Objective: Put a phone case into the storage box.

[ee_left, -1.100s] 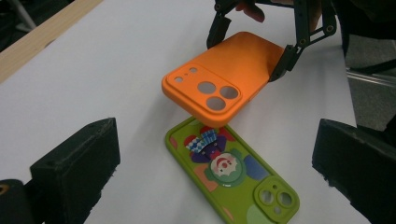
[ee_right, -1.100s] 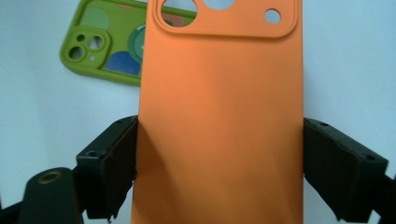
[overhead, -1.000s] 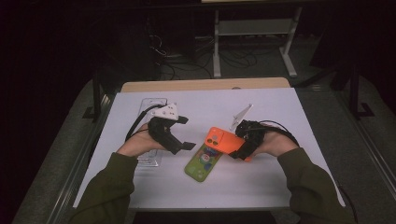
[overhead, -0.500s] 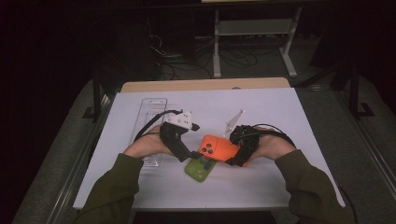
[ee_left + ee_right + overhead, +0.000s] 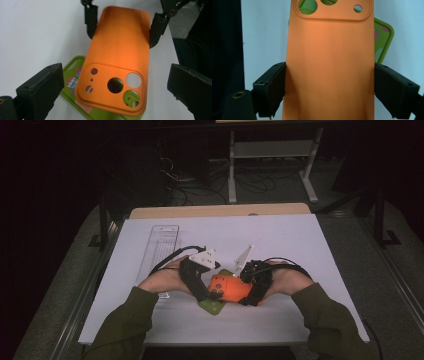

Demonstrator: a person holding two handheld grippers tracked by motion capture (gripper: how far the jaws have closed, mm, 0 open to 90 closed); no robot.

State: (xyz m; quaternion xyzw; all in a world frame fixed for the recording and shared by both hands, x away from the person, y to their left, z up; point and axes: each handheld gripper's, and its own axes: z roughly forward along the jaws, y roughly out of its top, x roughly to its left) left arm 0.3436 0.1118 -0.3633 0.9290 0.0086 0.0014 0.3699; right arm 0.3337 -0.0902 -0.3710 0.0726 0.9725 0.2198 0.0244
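Observation:
An orange phone case point(image 5: 227, 289) hangs just above the white table, its camera cut-outs toward my left. My right gripper point(image 5: 329, 87) is shut on its long sides near the plain end, both pads pressing the edges. My left gripper point(image 5: 113, 87) stands open around the camera end of the orange case point(image 5: 117, 57), with a gap on each side between jaw and case. A green phone case point(image 5: 75, 75) with a colourful pattern lies flat on the table under the orange one, partly hidden; its corner point(image 5: 384, 42) peeks out beyond it. In the high view the two grippers meet near the front middle.
A clear plastic tray point(image 5: 160, 245) lies at the left of the white table sheet point(image 5: 300, 235). A wooden edge point(image 5: 220, 211) runs along the back. Cables trail from both grippers. Dark floor and a metal stand lie beyond the table.
The right gripper carried the orange case leftward over the green case. The left gripper moved right and down until its open jaws flank the case's camera end.

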